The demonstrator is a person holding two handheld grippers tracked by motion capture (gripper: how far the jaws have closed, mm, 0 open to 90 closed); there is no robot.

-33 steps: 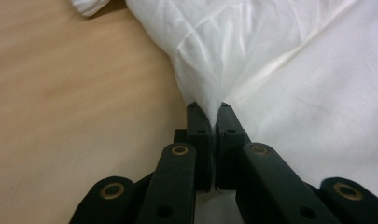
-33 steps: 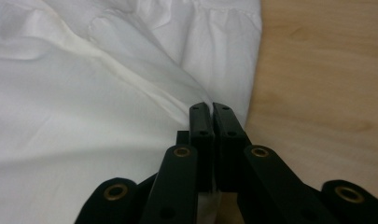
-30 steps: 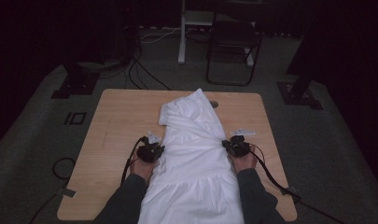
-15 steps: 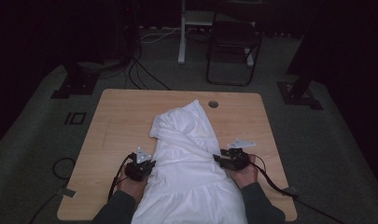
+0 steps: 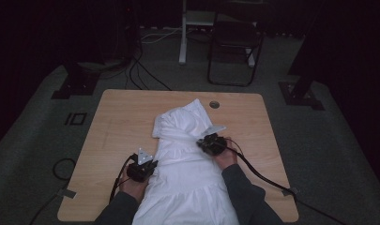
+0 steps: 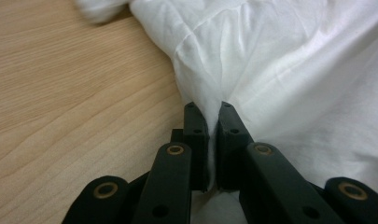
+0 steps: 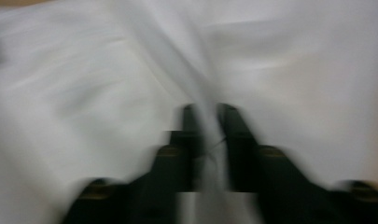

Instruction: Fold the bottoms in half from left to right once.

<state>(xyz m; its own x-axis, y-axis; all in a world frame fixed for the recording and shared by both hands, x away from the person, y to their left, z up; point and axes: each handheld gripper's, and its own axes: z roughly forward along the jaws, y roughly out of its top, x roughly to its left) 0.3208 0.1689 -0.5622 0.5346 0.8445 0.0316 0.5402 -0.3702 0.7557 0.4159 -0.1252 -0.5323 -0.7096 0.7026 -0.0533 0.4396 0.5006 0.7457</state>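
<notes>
While the white garment (image 5: 185,173) lies lengthwise down the middle of the table (image 5: 117,117), its lower part hanging over the near edge at the bottom of the frame, both claws are clenched on its cloth. The left claw (image 5: 148,165), in the lower left of the high view, pinches the garment's left edge; the left gripper view shows a ridge of white cloth (image 6: 213,140) squeezed between its two black jaws, with bare wood to the left. The right claw (image 5: 202,143), just right of centre, has just been closing; in the blurred right gripper view a fold of cloth (image 7: 210,140) appears to sit between its jaws, so it seems to have regripped further in. Compared with a second ago, the garment's top has slid away from the round hole (image 5: 214,104) in the upper part of the table and bunched into a rumpled heap (image 5: 183,123) nearer the middle, and the left hand has come lower in the frame. The right hand, which half a second ago sat at the right edge of the cloth, is now higher and further toward the centre, on top of the garment. Judging from this, the person is drawing the cloth toward the near side and starting to carry the right side across, likely the beginning of a fold; the heap at the top will want smoothing before any crease sits flat.
</notes>
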